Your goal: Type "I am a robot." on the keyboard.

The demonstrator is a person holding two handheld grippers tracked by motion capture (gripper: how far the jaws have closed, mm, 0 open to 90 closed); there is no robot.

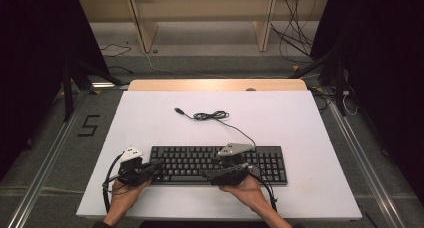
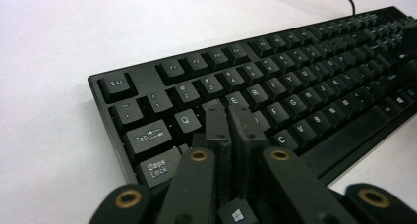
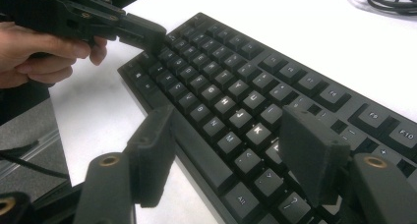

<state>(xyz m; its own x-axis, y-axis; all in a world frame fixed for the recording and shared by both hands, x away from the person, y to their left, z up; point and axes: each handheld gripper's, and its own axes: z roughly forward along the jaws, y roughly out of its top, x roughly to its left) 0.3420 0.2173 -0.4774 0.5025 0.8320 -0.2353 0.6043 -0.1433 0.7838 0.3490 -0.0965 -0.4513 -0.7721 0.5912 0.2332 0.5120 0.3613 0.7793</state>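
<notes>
A black keyboard [image 1: 265, 163] lies along the front of the white tabletop [image 1: 150, 118]. Its cable runs back to a loose coil [image 1: 210, 116] that ends in a USB plug. My left gripper [image 1: 152, 167] is over the keyboard's left end. In the left gripper view the left gripper [image 2: 227, 108] is shut with nothing between the jaws, and its tips are at the keys [image 2: 295, 76] beside Q. My right gripper [image 1: 212, 173] is at the keyboard's front middle. The right gripper [image 3: 228, 126] is open, one jaw over the front edge and one over the keys [image 3: 231, 62].
The white board ends in a wooden strip [image 1: 215, 84] at the back. Beyond it are wooden shelf legs and loose cables on the floor [image 1: 295, 43]. Black stand legs flank the table. Bare white surface lies behind and to both sides of the keyboard.
</notes>
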